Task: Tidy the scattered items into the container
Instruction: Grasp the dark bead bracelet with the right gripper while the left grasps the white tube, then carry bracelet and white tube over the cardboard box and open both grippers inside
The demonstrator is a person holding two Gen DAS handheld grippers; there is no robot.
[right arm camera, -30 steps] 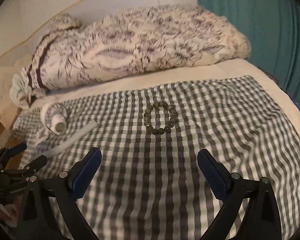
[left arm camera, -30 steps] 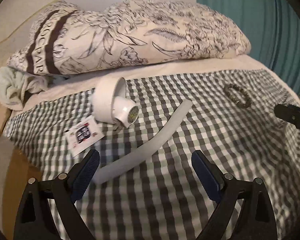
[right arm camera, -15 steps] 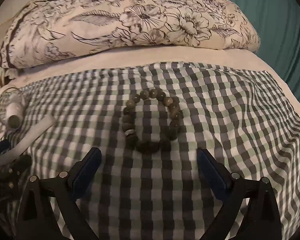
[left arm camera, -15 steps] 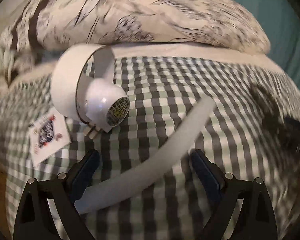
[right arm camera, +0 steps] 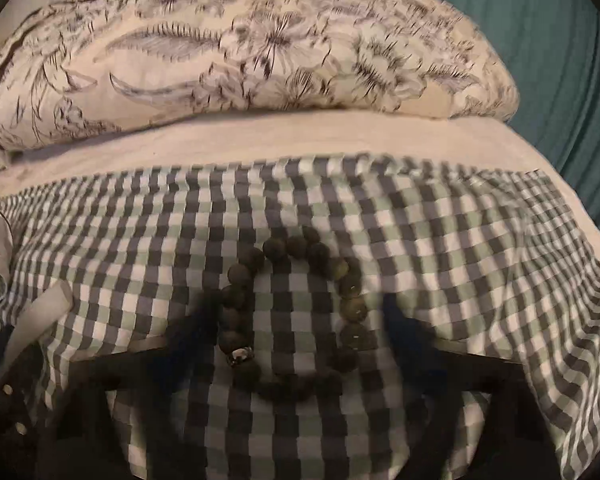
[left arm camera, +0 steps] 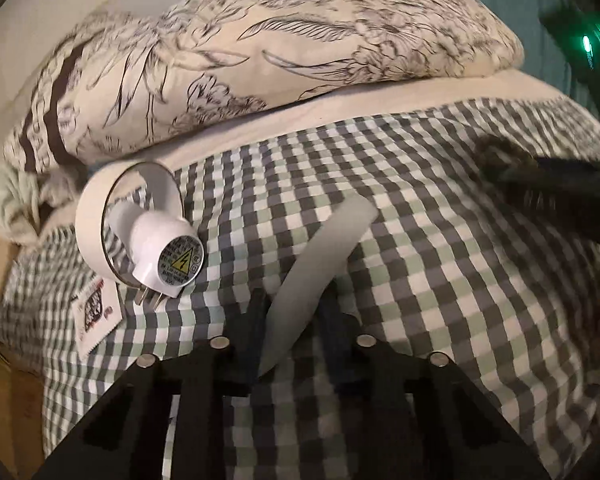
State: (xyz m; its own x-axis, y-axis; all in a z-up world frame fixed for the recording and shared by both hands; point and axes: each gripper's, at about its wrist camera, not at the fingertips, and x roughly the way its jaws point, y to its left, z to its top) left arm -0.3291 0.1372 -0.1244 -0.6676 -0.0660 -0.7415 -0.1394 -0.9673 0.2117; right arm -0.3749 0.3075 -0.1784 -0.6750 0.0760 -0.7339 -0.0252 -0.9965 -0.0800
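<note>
The work surface is a bed covered by a checked cloth [left arm camera: 440, 264], with a floral pillow [left arm camera: 260, 64] along its far edge and a teal curtain [right arm camera: 540, 60] behind. No container appears in either view.

Taking the pillow as the landmark: a white plug adapter [left arm camera: 164, 252] with its white ring [left arm camera: 92, 216] lies just in front of the pillow's left end, and a small sachet [left arm camera: 96, 308] lies nearer the camera than the adapter. A white strip [left arm camera: 320, 264] runs diagonally in front of the pillow's middle. A bead bracelet [right arm camera: 296, 320] lies flat on the cloth, well in front of the pillow's middle in the right wrist view.

The left gripper [left arm camera: 296, 320] is closing, with the near end of the strip between its jaws; contact looks made or nearly made. The right gripper [right arm camera: 296, 332] is closing around the bracelet, its blurred jaws outside the ring on either side; firm contact cannot be confirmed.

Procedure: let both closures finish before lifting. The bracelet will probably collapse inward as it is squeezed, so keep the fingertips low against the cloth without pinching fabric. Raise the strip slowly; it looks flexible and may droop.

Only the left wrist view shows the sachet and the adapter's prongs. Only the right wrist view shows the bracelet sharply; in the left view that area is a dark blur.
</note>
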